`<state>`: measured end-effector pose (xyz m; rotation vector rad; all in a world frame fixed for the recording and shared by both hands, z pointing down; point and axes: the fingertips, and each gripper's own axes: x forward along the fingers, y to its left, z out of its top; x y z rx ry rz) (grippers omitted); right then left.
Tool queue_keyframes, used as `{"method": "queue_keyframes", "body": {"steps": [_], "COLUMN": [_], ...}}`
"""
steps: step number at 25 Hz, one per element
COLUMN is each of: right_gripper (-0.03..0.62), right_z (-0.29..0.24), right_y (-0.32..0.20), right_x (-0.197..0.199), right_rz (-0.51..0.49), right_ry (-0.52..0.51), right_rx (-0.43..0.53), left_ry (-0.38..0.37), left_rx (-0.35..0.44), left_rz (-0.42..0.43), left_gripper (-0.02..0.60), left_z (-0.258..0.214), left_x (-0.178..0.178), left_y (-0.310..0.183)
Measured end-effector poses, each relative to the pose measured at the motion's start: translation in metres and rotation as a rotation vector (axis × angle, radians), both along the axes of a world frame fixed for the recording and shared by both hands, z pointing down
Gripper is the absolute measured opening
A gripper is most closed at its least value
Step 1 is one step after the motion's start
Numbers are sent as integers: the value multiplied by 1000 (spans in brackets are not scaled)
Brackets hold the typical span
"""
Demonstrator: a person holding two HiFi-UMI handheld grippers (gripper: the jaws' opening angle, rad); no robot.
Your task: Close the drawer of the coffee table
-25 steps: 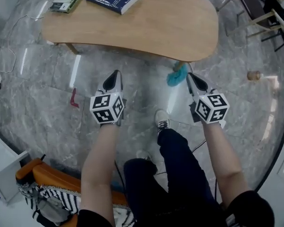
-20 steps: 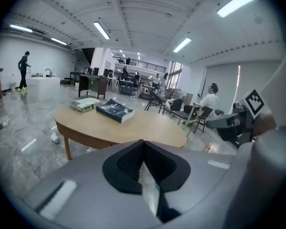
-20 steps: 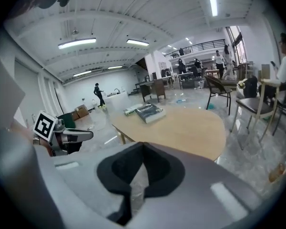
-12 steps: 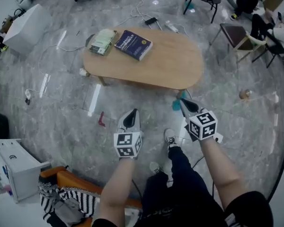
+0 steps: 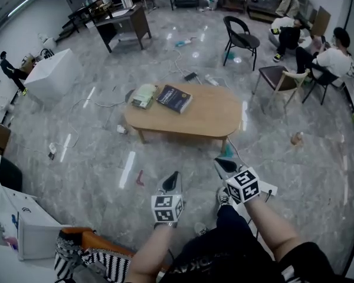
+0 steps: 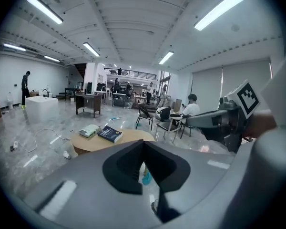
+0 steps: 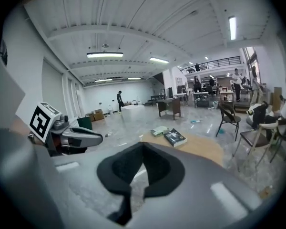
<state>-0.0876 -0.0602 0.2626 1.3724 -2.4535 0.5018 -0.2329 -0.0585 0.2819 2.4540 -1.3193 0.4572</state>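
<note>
The oval wooden coffee table (image 5: 206,118) stands out on the grey floor, well ahead of both grippers; a dark blue book (image 5: 174,98) and a green book (image 5: 144,95) lie on its left end. No drawer shows on the side I can see. My left gripper (image 5: 173,176) and right gripper (image 5: 220,163) hang side by side in the air, far short of the table, both shut with nothing in them. In the left gripper view the table (image 6: 128,136) lies beyond the closed left gripper (image 6: 144,145). The right gripper (image 7: 143,149) also shows closed before the table (image 7: 202,148).
A teal object (image 5: 226,151) lies on the floor at the table's near right end, a red item (image 5: 140,177) nearer left. Chairs (image 5: 241,39) and seated people (image 5: 335,53) are at back right, a white box (image 5: 53,72) at left, a white cabinet (image 5: 25,223) and an orange seat (image 5: 88,240) beside me.
Both grippers have risen and drawn back from the table together with the head view. The table now looks much smaller and farther off. Both jaws stayed closed.
</note>
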Motion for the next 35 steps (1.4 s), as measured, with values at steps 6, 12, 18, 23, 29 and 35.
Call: {"method": "queue_keyframes", "body": {"steps": [6,12,18,23,29,35], "right_gripper": [2,2,2,2,2,2], "right_z": [-32,-41,-36,-29,-21,-6], "right_y": [90,145,197,248,303,334], "right_x": [-32,-36,-15,28,72,99], "right_rz": [-91,-198,-260,-310,-369,-393], "right_ry": [-16,-6,-30,-40,-63,-90], "right_rx": [9,16,-20,-45,-67,-91], "left_ry": [32,60,89,94,112,119], "left_rx": [-64,-106,-133,-158,-160,-186], "left_rz": [38,35,33,27,41,53], "left_gripper": [6,5,5,6,5,5], "left_z": [-13,-9,-12,-14,-21,-6], "left_x": [-2,4,35,90,158,197], "left_y": [97,149,195,244,299,340]}}
